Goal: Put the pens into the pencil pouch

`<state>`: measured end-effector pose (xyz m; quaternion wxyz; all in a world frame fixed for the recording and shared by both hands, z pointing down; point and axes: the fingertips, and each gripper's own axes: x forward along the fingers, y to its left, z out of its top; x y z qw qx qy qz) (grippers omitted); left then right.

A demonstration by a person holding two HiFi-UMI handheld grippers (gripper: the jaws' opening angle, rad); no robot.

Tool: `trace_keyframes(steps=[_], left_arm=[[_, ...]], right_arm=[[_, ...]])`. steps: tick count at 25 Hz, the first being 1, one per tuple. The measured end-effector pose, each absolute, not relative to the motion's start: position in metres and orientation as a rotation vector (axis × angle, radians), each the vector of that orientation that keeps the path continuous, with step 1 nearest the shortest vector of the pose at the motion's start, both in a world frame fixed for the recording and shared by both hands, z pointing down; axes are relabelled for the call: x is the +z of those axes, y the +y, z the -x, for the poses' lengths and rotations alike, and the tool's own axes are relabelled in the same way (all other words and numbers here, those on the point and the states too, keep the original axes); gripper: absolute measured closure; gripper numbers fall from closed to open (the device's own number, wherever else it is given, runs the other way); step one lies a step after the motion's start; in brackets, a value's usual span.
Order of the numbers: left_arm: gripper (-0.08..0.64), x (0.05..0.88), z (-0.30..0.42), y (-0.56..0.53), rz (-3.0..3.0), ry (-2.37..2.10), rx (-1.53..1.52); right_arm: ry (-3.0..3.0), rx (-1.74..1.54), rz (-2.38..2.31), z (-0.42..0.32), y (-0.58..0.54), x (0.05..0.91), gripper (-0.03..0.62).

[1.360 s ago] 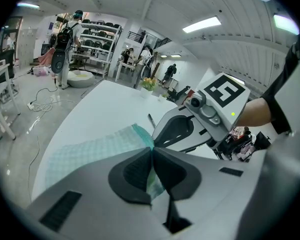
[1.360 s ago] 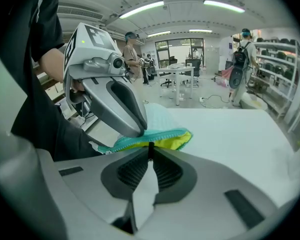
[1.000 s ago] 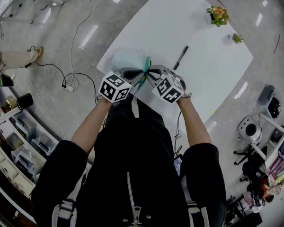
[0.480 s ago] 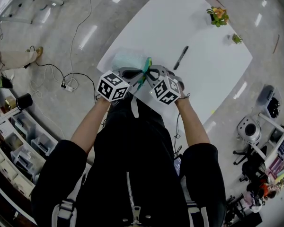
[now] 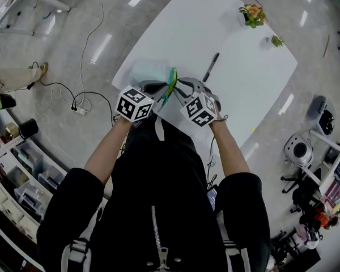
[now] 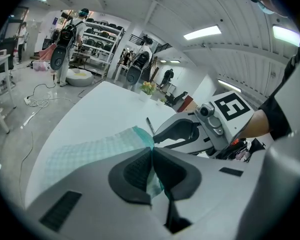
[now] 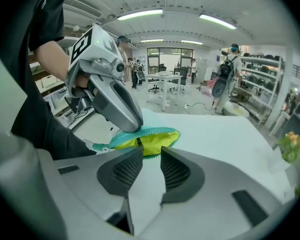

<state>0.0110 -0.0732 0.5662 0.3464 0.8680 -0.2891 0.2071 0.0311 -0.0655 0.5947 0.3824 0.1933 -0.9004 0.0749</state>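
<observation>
The light teal pencil pouch (image 5: pixel 150 72) lies near the front-left corner of the white table (image 5: pixel 243 78). Its zipper mouth (image 7: pixel 146 140) gapes and shows yellow lining. My left gripper (image 5: pixel 162 90) is shut on the pouch's teal rim (image 6: pixel 140 136), with fabric pinched between its pads. My right gripper (image 5: pixel 180 88) sits just right of the mouth; its jaws have just been opening and stand apart (image 7: pixel 151 154) with only bare table between them. One black pen (image 5: pixel 211 67) lies on the table beyond the grippers, also seen as the pen (image 6: pixel 149 125) past the pouch.
A potted flower (image 5: pixel 253 15) and a small plant (image 5: pixel 277 40) stand at the table's far right. Cables (image 5: pixel 79 102) trail on the floor to the left, beside storage shelves (image 5: pixel 22 180). People stand far off in the room (image 7: pixel 229 74).
The right gripper's jaws have opened and let go of the pouch's edge. The pouch mouth now shows more yellow lining. The left gripper keeps its grip in place.
</observation>
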Motion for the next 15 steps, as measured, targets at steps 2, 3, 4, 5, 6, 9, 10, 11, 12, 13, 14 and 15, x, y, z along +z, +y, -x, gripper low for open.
trace_keyframes(steps=[2, 3, 4, 5, 6, 9, 10, 11, 12, 13, 14, 15], left_arm=[[0.525, 0.567, -0.011, -0.074, -2.253, -0.755, 0.546], [0.525, 0.568, -0.011, -0.074, -2.254, -0.758, 0.55], [0.525, 0.568, -0.011, -0.074, -2.255, -0.761, 0.554], [0.525, 0.568, -0.01, -0.074, -2.255, -0.766, 0.557], [0.525, 0.569, -0.009, -0.074, -2.255, -0.773, 0.559], [0.525, 0.571, -0.009, -0.076, -2.256, -0.795, 0.563], [0.525, 0.572, -0.01, -0.076, -2.257, -0.798, 0.566], [0.525, 0.573, -0.011, -0.075, -2.257, -0.798, 0.57], [0.525, 0.574, -0.012, -0.075, -2.257, -0.798, 0.575], [0.525, 0.575, -0.013, -0.074, -2.255, -0.798, 0.577], [0.525, 0.575, -0.014, -0.074, -2.253, -0.799, 0.578], [0.525, 0.576, -0.015, -0.074, -2.251, -0.797, 0.579]], right_arm=[[-2.299, 0.214, -0.538, -0.038, -0.067, 0.591, 0.479], [-2.3, 0.23, -0.566, -0.041, -0.067, 0.589, 0.477], [-2.303, 0.251, -0.597, -0.045, -0.069, 0.587, 0.471], [-2.307, 0.278, -0.629, -0.048, -0.069, 0.586, 0.46], [-2.312, 0.309, -0.661, -0.052, -0.07, 0.584, 0.454], [-2.311, 0.395, -0.772, -0.066, -0.075, 0.579, 0.445], [-2.307, 0.418, -0.817, -0.072, -0.078, 0.578, 0.443], [-2.3, 0.44, -0.864, -0.079, -0.081, 0.578, 0.439], [-2.293, 0.463, -0.913, -0.085, -0.083, 0.577, 0.432], [-2.283, 0.489, -0.961, -0.092, -0.085, 0.577, 0.425], [-2.271, 0.517, -1.008, -0.098, -0.087, 0.578, 0.413], [-2.256, 0.544, -1.054, -0.105, -0.089, 0.579, 0.396]])
